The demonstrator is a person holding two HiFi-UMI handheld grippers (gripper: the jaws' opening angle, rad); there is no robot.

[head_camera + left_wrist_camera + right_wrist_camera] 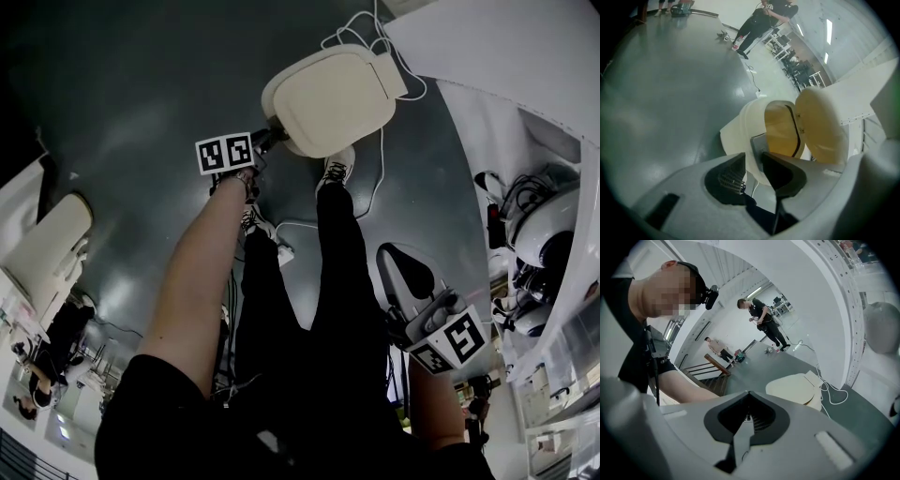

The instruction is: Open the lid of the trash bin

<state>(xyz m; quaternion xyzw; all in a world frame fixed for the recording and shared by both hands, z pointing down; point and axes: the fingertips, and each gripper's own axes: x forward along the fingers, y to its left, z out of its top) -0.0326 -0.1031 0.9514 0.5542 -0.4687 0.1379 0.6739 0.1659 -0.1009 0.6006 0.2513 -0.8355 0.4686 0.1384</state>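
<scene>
The trash bin [328, 98] is a cream, round-lidded bin standing on the dark floor ahead of the person's shoes. In the left gripper view its lid [820, 126] is tilted up off the body, showing a tan inside [780, 129]. My left gripper [270, 139] reaches to the bin's near edge. Its jaws are open [753, 168], and the bin's white front rim [752, 157] shows in the gap between them. My right gripper [398, 262] is held back by the person's right side, away from the bin. It is shut [747, 401] with nothing in it, and the bin [801, 387] lies well ahead of it.
A white cable [380, 178] runs over the floor from behind the bin, and a power strip [281, 251] lies by the person's feet. White equipment [544, 234] and a white panel crowd the right side. Another cream object [47, 244] stands at the left. People [754, 23] stand far off.
</scene>
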